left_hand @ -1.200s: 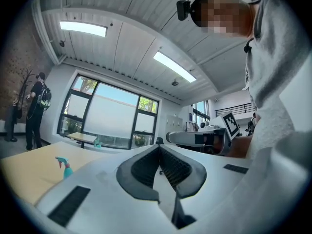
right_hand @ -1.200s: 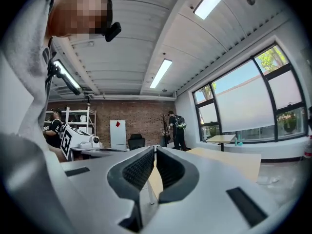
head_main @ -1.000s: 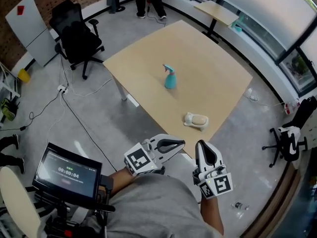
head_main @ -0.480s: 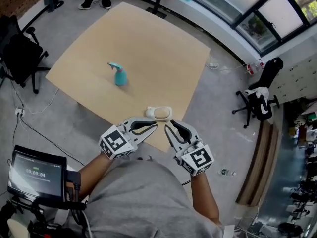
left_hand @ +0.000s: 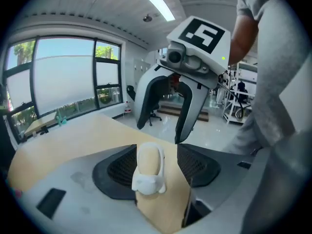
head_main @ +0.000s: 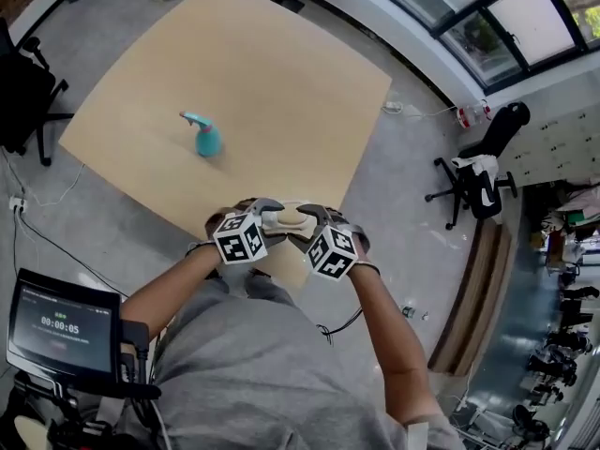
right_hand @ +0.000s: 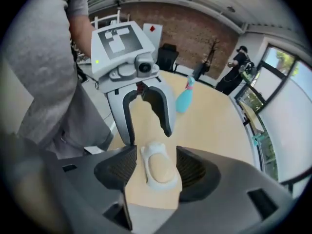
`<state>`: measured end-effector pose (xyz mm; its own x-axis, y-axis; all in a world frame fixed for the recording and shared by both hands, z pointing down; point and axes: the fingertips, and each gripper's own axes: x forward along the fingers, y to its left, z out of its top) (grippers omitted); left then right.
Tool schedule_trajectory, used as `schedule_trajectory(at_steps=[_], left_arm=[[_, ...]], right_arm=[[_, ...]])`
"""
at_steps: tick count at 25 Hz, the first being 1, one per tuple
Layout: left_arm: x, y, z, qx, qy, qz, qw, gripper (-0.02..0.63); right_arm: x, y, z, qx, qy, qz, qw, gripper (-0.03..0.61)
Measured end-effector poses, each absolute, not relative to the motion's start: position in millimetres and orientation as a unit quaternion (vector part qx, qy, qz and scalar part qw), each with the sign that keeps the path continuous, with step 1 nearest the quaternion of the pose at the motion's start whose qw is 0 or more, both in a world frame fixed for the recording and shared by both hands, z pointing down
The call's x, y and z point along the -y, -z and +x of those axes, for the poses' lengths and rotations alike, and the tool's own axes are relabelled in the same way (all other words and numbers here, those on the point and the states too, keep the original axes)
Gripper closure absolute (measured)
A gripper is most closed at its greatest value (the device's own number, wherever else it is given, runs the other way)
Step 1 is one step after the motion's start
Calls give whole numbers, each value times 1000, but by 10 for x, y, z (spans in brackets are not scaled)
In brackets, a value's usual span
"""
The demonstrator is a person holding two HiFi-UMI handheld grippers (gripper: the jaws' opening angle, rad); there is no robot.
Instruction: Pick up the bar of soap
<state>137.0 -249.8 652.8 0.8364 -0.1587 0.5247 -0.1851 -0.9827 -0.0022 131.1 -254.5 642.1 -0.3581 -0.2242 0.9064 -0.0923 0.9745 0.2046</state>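
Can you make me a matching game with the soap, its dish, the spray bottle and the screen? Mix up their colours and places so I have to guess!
Things:
1. bar of soap
2. dish
3. spray bottle
4. screen

Descriptions:
A. teal, standing upright on the table
B. dark, off the table, showing a timer
C. tan, lying in the dish
D. white, near the table's edge

Right pairs: 1-C, 2-D, 3-A, 4-B

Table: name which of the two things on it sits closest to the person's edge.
The soap in its white dish, right at that edge. The teal spray bottle stands upright farther in.
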Motion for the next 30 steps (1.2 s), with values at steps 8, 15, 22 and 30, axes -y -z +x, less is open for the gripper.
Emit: schedule_trajectory(at_steps=[8, 15, 22, 30], left_arm=[[2771, -7274, 1696, 63, -356, 932, 17, 377], [3063, -7733, 2133, 23, -393, 918, 44, 377], [2912, -7850, 2061, 18, -377, 924, 67, 377], [2857, -7820, 2000, 14, -394, 916, 68, 377]], right_arm=[[2771, -7363, 1624, 757, 66, -31, 650, 341], [3082, -7784, 2030, 745, 47, -78, 661, 341], [2940, -7742, 1884, 741, 30, -86, 665, 341], [2888, -7677, 1815, 738, 28, -82, 669, 333]])
